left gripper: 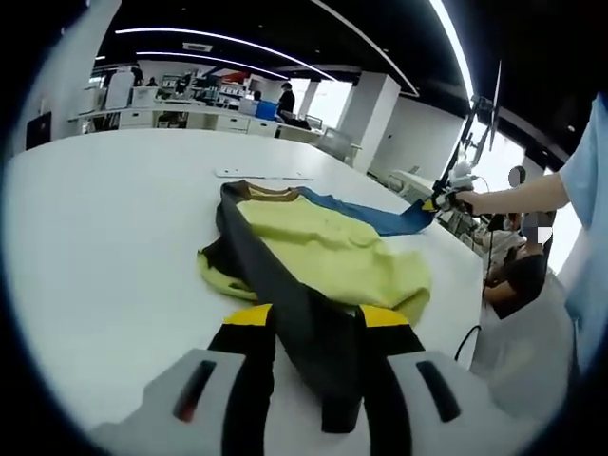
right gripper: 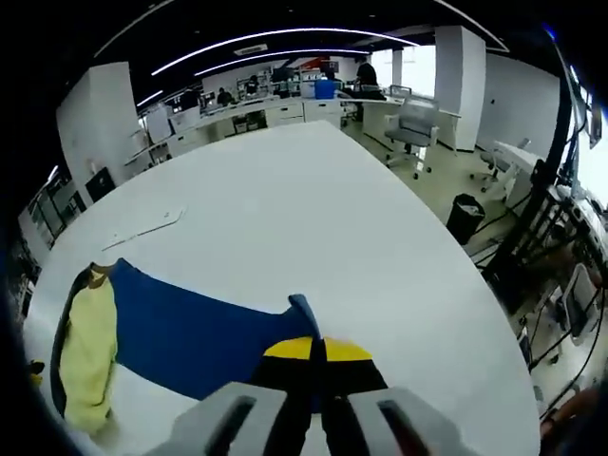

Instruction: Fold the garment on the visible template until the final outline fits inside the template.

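- The large white table (left gripper: pixel 114 247) carries the garment; its far edge runs toward an office area with desks, and its right edge drops off beside a seated person.
- The garment (left gripper: pixel 323 249), a soft cloth top in yellow-green, dark grey and blue panels with a brown collar, lies partly spread on the table, nearer the right edge than the left edge in the left gripper view.
- In the right gripper view the same garment (right gripper: pixel 180 332) shows a broad blue panel lying flat on the table, with the yellow-green panel and dark edging at its far end.
- A thin, flat white strip (left gripper: pixel 263 174) lies on the table beyond the collar, apart from the garment; whether it is the template cannot be told.
- The left gripper (left gripper: pixel 318 328), with black jaws and yellow pads, is clenched on a dark grey strip of the garment, which runs up between the jaws and hangs over them.
- The right gripper (right gripper: pixel 318 353) is clenched on a corner of the blue panel, jaws pressed together with cloth between them.
- In the left gripper view the right gripper (left gripper: pixel 439 201) appears near the right edge of the table, holding the blue end lifted off the surface, with a person's hand (left gripper: pixel 463 199) gripping it.
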A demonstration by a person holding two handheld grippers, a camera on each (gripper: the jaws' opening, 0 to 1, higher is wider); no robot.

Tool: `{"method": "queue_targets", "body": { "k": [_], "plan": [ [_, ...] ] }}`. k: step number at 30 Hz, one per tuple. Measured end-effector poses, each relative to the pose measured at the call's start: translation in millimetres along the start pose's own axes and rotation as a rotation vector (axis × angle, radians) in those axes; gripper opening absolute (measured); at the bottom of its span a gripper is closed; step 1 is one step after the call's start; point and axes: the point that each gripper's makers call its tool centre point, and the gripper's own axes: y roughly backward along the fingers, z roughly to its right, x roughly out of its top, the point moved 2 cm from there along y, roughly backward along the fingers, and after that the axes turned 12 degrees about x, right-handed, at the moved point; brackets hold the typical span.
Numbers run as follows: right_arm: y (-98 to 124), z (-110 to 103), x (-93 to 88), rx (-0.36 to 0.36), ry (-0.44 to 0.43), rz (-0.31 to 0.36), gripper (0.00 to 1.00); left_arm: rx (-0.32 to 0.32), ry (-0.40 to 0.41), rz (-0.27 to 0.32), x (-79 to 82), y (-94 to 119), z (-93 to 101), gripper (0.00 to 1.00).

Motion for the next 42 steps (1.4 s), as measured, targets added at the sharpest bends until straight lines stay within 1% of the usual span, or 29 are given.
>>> {"method": "queue_targets", "body": {
  "k": [6, 13, 15, 18, 21, 23, 25, 26, 27, 28, 30, 32, 34, 35, 36, 37, 38, 39, 42],
  "plan": [
    [-6.1, 11.2, -10.6, -0.026, -0.008, -0.033, 0.0, -0.001, 0.012, -0.012, -4.4, -5.0, 1.7, 0.31],
    [-11.9, 15.3, -19.5, -0.039, -0.012, -0.048, 0.0, 0.0, 0.021, -0.017, -6.2, -8.5, 3.1, 0.31],
    [-14.0, 15.5, -23.4, -0.042, 0.003, -0.071, 0.0, 0.005, 0.022, -0.015, -5.7, -9.2, 2.4, 0.31],
    [-12.3, 12.6, -22.3, -0.04, 0.005, -0.058, 0.0, 0.009, 0.032, -0.005, -3.6, -8.9, 1.9, 0.31],
    [-10.4, 11.1, -23.0, -0.042, 0.042, -0.07, 0.0, 0.011, 0.032, -0.003, -3.2, -8.0, 1.3, 0.31],
    [-8.9, 12.9, -21.8, -0.05, 0.051, -0.067, 0.0, 0.012, 0.035, 0.001, -2.5, -6.7, 1.0, 0.31],
    [-6.7, 12.4, -20.8, -0.039, 0.034, -0.059, 0.0, 0.012, 0.033, 0.002, -2.4, -5.2, 1.3, 0.31],
    [-5.3, 11.7, -19.9, -0.036, 0.034, -0.05, 0.03, 0.012, 0.031, 0.003, -2.4, -4.5, 1.4, 0.31],
    [-3.9, 10.3, -18.4, -0.029, 0.038, -0.035, 0.11, 0.011, 0.032, 0.002, -2.2, -3.5, 1.4, 0.31],
    [-2.4, 9.3, -19.1, -0.03, 0.043, -0.037, 0.16, 0.011, 0.031, 0.003, -1.9, -2.7, 1.3, 0.31],
    [1.3, 7.4, -20.3, -0.03, 0.082, -0.048, 0.25, 0.011, 0.027, 0.006, -1.0, -1.4, 0.3, 0.31],
    [4.6, 3.7, -17.8, -0.003, 0.099, -0.027, 0.32, 0.011, 0.025, 0.01, 0.6, -0.1, -0.3, 0.31],
    [6.1, -4.5, -19.2, 0.05, 0.111, -0.023, 0.47, 0.007, 0.026, 0.012, 2.5, 1.2, -0.4, 0.31],
    [8.0, -5.4, -21.1, 0.045, 0.121, -0.031, 0.53, 0.006, 0.025, 0.015, 3.5, 1.7, -0.2, 0.31],
    [10.2, -7.8, -19.6, 0.056, 0.178, -0.027, 0.57, 0.004, 0.021, 0.019, 4.8, 2.4, 0.4, 0.31],
    [11.9, -10.6, -19.4, 0.064, 0.193, -0.017, 0.58, 0.002, 0.019, 0.02, 5.5, 2.7, 0.6, 0.31],
    [14.7, -15.2, -21.4, 0.079, 0.184, -0.015, 0.62, 0.0, 0.017, 0.022, 6.1, 3.0, 0.9, 0.31],
    [15.7, -18.0, -20.8, 0.092, 0.183, -0.004, 0.68, -0.001, 0.016, 0.023, 6.7, 3.2, 0.9, 0.31],
    [21.9, -24.2, -19.4, 0.106, 0.202, 0.013, 0.76, -0.008, 0.012, 0.027, 8.3, 4.6, 1.9, 0.31]
  ]
}}
